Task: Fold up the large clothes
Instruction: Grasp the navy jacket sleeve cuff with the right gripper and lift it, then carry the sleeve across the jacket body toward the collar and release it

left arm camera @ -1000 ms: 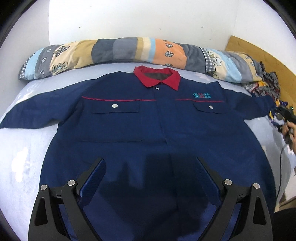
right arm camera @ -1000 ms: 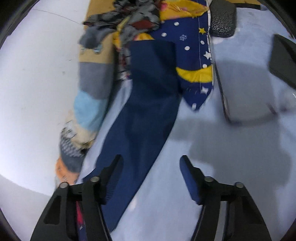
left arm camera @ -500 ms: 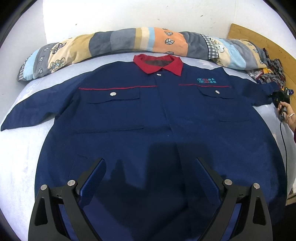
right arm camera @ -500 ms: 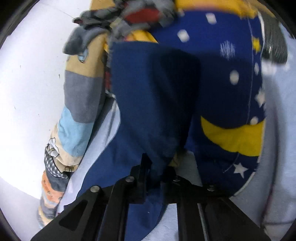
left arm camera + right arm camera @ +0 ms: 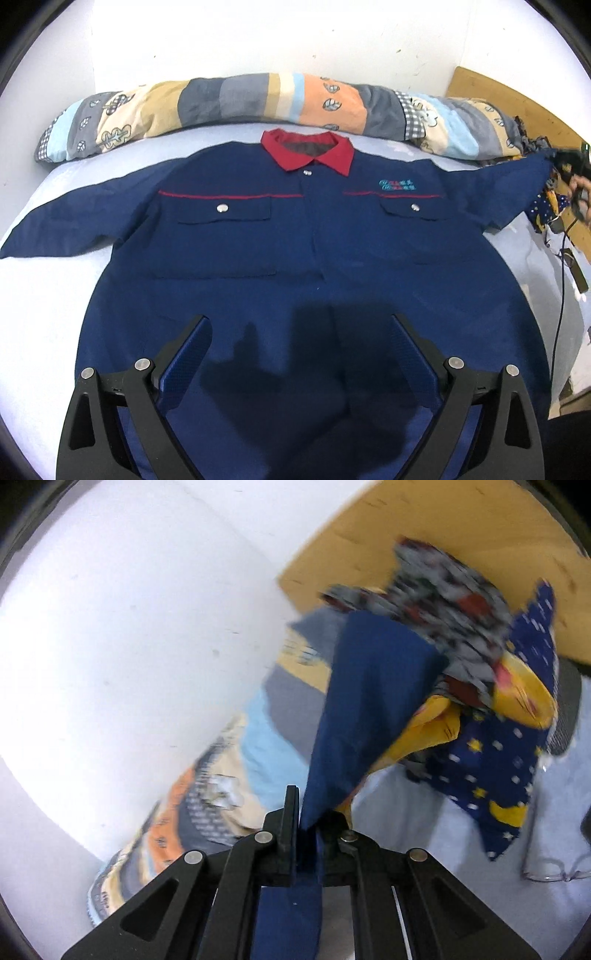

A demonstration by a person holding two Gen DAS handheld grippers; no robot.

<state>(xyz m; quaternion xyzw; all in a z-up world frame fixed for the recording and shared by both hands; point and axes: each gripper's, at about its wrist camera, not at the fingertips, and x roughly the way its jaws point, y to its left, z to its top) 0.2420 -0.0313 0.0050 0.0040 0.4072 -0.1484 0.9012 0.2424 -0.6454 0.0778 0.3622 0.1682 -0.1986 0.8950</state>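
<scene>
Your left gripper (image 5: 301, 343) gapes wide over the navy work shirt with red collar (image 5: 303, 236), gripping nothing; your right gripper (image 5: 306, 814) pinches its navy sleeve (image 5: 365, 701); no containers.

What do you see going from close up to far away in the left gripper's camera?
Left gripper → navy jacket → red collar → long patchwork pillow → white wall.
</scene>
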